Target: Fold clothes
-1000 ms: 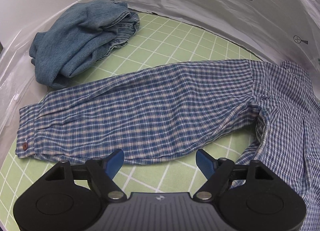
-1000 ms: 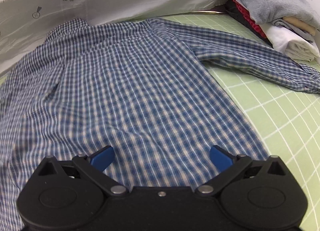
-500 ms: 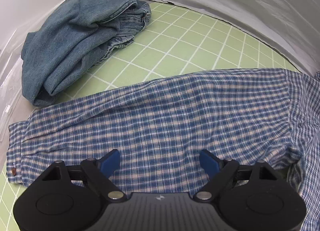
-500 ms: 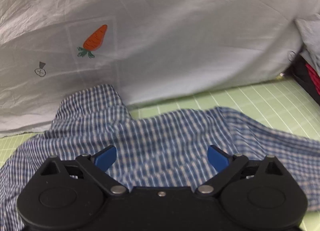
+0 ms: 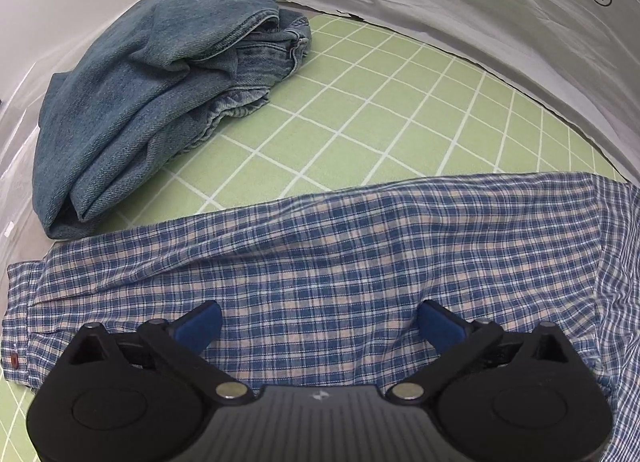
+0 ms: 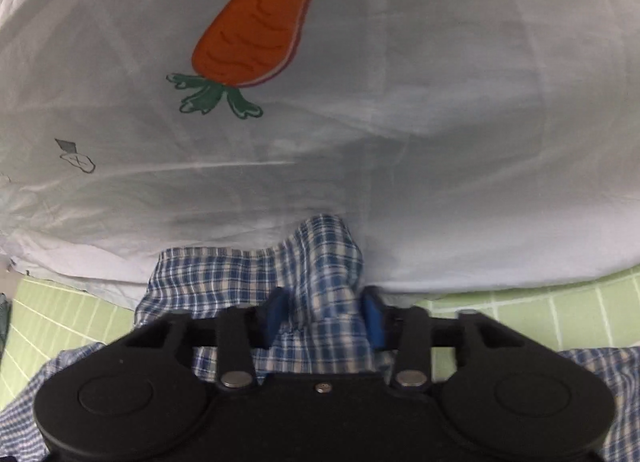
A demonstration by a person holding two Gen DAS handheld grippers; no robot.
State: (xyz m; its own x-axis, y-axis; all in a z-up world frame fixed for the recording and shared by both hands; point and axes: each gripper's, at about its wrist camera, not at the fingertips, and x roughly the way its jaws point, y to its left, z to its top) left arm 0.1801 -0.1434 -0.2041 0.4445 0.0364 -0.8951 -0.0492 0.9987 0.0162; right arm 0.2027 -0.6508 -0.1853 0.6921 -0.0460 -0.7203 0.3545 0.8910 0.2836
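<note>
A blue and white plaid shirt lies on the green grid mat (image 5: 400, 121). In the left wrist view its sleeve (image 5: 320, 254) stretches across the frame, with the cuff (image 5: 18, 326) at the left edge. My left gripper (image 5: 318, 324) hovers right over the sleeve; its jaws are still opening and stand wide, with nothing pinched. In the right wrist view the shirt's collar (image 6: 320, 258) is bunched up against the white sheet. My right gripper (image 6: 324, 316) is closing, and the collar fabric fills the narrow gap between its blue pads.
A crumpled pair of blue jeans (image 5: 160, 93) lies on the mat beyond the sleeve at the left. A white sheet (image 5: 480, 1) borders the mat at the back; in the right wrist view it bears a carrot print (image 6: 256, 21). Green mat (image 6: 560, 302) shows at the right.
My left gripper moved forward over the sleeve and opened wider. My right gripper travelled up the shirt from its body to the collar and closed from wide open onto the fabric.
</note>
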